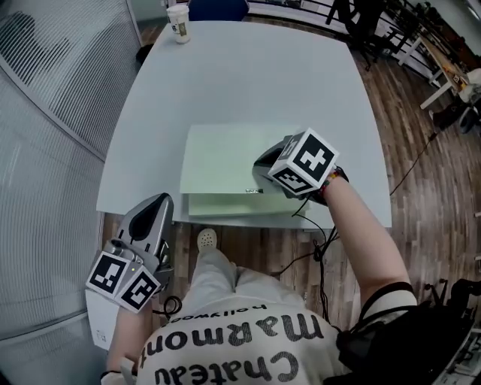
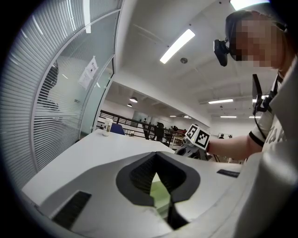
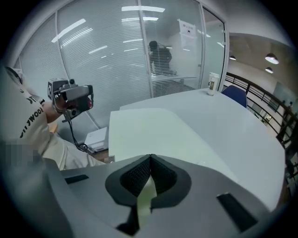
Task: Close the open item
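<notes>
Laptop (image 1: 225, 162), pale green, lies on the table (image 1: 240, 83) near the front edge, in front of the person. The lid is almost flat. The head view shows a narrow strip of the same green under the lid's front edge, which I judge to be the base, so the lid looks low but perhaps not fully seated.

Right gripper (image 1: 261, 164): jaws brought together at the tips with nothing between them. It sits over the lid's front right corner, and I cannot tell whether it touches. Closed jaws make a blunt pusher, suited to pressing a lid down rather than grasping it. The right gripper view looks across the lid's flat top, which fits a low lid.

Left gripper (image 1: 156, 204): jaws likewise tip to tip and holding nothing. It is held off the table's front left corner, beside the person's leg and well apart from the laptop. I judge it parked, since one gripper is enough for the job.

Paper cup (image 1: 179, 22) stands at the far edge, out of the way.

Judgement: closing is at its last stage, with a final press on the front edge likely needed.
</notes>
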The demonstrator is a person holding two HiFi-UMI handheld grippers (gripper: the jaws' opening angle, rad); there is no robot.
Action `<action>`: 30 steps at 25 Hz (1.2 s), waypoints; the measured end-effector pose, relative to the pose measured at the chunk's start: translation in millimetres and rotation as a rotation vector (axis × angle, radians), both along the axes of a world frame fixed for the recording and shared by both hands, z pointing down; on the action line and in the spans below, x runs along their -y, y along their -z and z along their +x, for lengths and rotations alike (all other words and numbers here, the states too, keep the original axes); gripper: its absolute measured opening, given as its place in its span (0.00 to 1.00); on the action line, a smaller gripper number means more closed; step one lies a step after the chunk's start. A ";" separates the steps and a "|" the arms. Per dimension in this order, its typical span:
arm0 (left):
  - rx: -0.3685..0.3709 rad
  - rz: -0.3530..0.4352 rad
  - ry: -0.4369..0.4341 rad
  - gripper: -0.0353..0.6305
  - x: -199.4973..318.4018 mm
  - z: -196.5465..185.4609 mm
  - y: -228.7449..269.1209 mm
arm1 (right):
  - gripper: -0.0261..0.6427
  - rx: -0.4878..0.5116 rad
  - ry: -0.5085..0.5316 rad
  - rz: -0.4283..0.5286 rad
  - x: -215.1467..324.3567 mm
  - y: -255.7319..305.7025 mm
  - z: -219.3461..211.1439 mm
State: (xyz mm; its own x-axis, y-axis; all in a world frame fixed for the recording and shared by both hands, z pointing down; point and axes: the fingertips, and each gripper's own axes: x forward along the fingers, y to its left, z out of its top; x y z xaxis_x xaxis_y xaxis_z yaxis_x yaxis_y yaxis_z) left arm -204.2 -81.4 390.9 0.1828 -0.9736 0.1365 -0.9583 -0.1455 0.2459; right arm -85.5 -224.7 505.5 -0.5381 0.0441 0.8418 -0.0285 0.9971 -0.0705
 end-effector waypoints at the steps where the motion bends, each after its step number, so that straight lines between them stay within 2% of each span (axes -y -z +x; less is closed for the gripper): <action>1: 0.004 -0.003 0.000 0.06 -1.1 1.7 -1.4 | 0.03 -0.004 0.005 0.001 -3.0 -4.6 0.5; 6: 0.017 -0.002 -0.003 0.06 -2.5 19.4 -14.6 | 0.03 -0.033 0.034 0.018 -13.4 -33.2 14.5; 10: 0.031 -0.010 -0.002 0.06 -1.8 35.3 -11.2 | 0.03 -0.033 0.064 0.059 -16.3 -31.8 25.9; 16: 0.047 -0.015 0.001 0.06 -4.6 49.5 -0.2 | 0.03 -0.069 0.275 0.272 -36.1 -38.0 32.7; 20: 0.052 -0.013 0.012 0.06 -9.5 47.6 -2.6 | 0.03 -0.125 0.435 0.365 -54.8 -55.6 37.5; 25: 0.046 -0.020 0.019 0.06 -5.3 48.9 -3.4 | 0.03 -0.182 0.689 0.480 -64.8 -73.2 46.0; 30: 0.040 -0.021 0.019 0.06 -7.1 51.6 -0.6 | 0.03 -0.230 0.733 0.505 -68.2 -78.5 48.9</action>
